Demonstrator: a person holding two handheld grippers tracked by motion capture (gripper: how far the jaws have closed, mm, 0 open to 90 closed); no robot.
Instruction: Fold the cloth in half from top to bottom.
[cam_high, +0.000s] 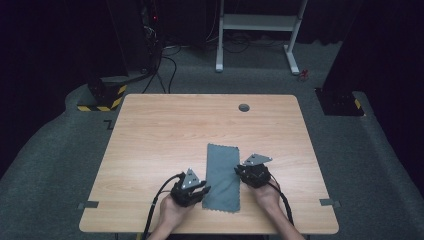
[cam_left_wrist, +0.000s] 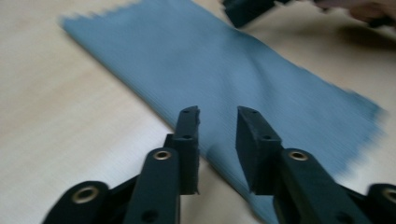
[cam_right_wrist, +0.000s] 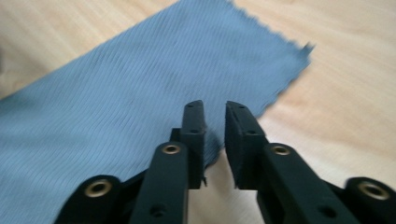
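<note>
The left gripper (cam_left_wrist: 218, 116) has its fingers a little apart over the long edge of the blue-grey ribbed rectangular cloth (cam_left_wrist: 224, 74), with nothing pressed between them. The right gripper (cam_right_wrist: 215, 109) has its fingers narrowly apart at the cloth's other long edge; the fabric lifts slightly beside the left-hand finger, but whether it is pinched is unclear. The cloth (cam_high: 223, 177) lies flat on the light wooden bench (cam_high: 165, 130), at its near middle, between both hands.
</note>
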